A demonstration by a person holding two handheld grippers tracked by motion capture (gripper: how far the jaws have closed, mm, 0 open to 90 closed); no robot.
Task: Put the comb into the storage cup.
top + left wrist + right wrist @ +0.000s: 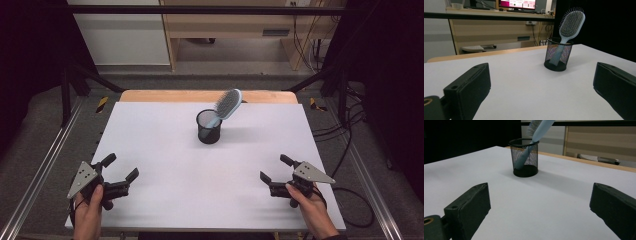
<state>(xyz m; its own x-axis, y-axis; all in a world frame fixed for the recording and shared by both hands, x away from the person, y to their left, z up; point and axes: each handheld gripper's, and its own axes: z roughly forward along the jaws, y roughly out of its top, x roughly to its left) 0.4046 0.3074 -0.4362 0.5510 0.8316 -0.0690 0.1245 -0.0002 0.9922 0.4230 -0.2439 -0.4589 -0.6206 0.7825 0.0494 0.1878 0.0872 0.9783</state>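
The hairbrush (227, 106) stands handle-down in the black mesh cup (208, 127), above the centre of the frame, leaning to the upper right. The left gripper (121, 167) and the right gripper (272, 167) are both spread wide and hold nothing, near the lower corners. The cup looks light, so I think a sideways pull on the brush could tip it. The white table (165, 150) around the cup has no obstacle.
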